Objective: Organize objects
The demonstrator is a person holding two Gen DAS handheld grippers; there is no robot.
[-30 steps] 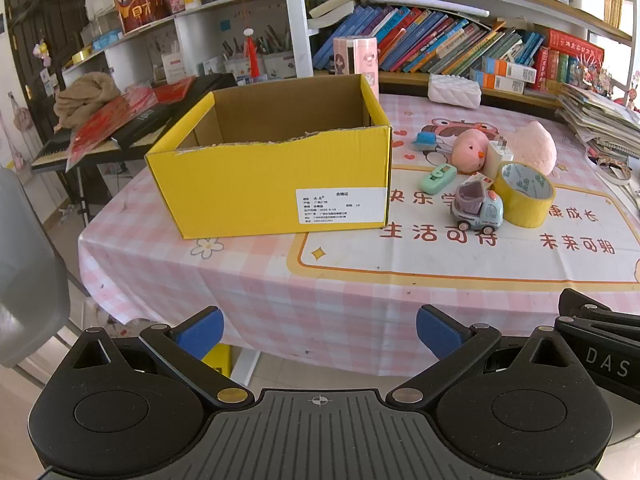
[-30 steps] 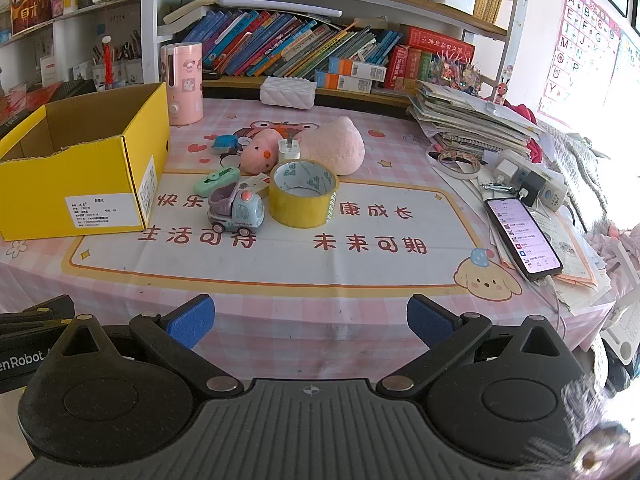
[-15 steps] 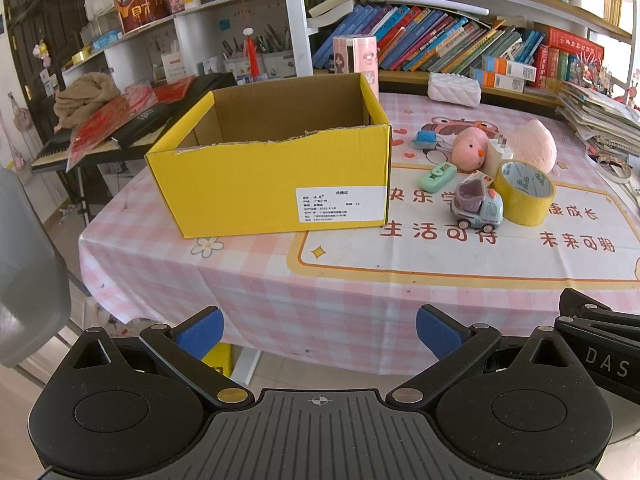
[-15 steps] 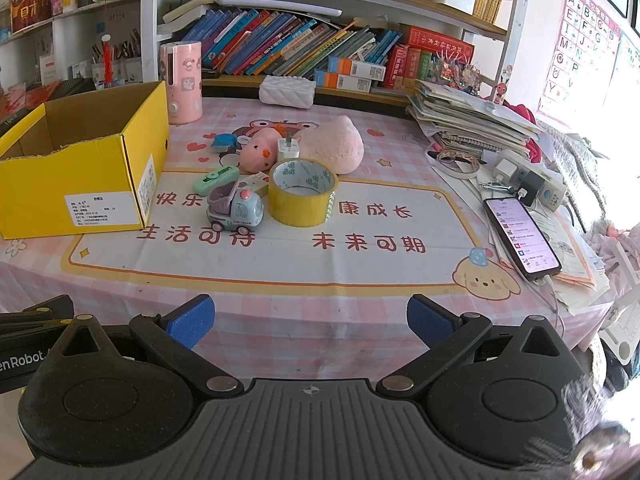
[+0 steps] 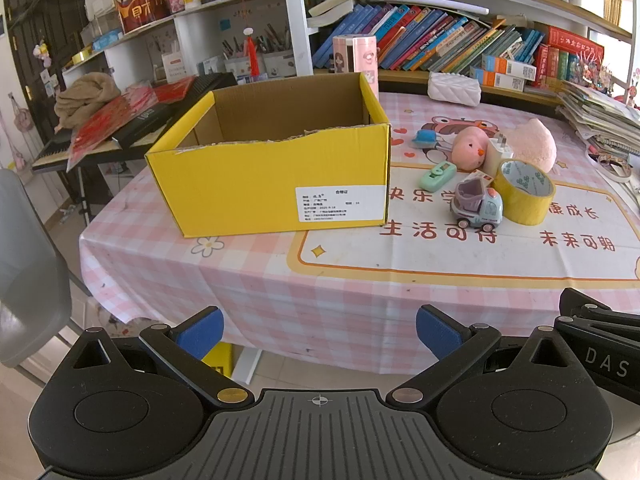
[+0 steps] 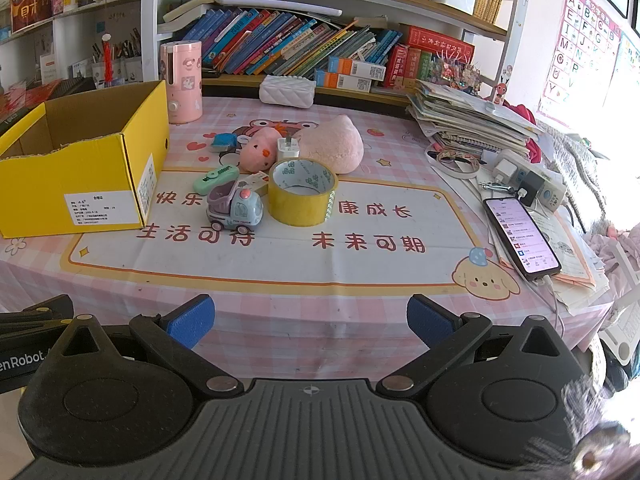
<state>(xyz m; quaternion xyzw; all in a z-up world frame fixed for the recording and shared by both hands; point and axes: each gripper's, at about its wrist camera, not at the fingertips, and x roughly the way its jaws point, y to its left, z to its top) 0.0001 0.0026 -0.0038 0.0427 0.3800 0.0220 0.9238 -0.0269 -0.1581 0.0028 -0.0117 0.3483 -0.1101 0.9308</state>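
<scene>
Left wrist view: left hand-held gripper (image 5: 318, 330) spread wide, holding nothing, hovering off the near edge of the surface (image 5: 360, 280). Yellow box (image 5: 272, 176) sits open, nothing visible inside, at the surface's left. Toy truck (image 5: 476, 204) stands just right of it, touching the tape roll (image 5: 524, 192).

Right wrist view: right hand-held gripper (image 6: 308, 320) also spread wide, gripping nothing, short of the surface. Toy truck (image 6: 234, 208), tape roll (image 6: 302, 192), pink chick (image 6: 260, 154) and green gadget (image 6: 216, 178) cluster mid-surface, beside the box (image 6: 80, 168). Likely best: take the nearest loose piece first, approach level, pinch the truck across its sides.
</scene>
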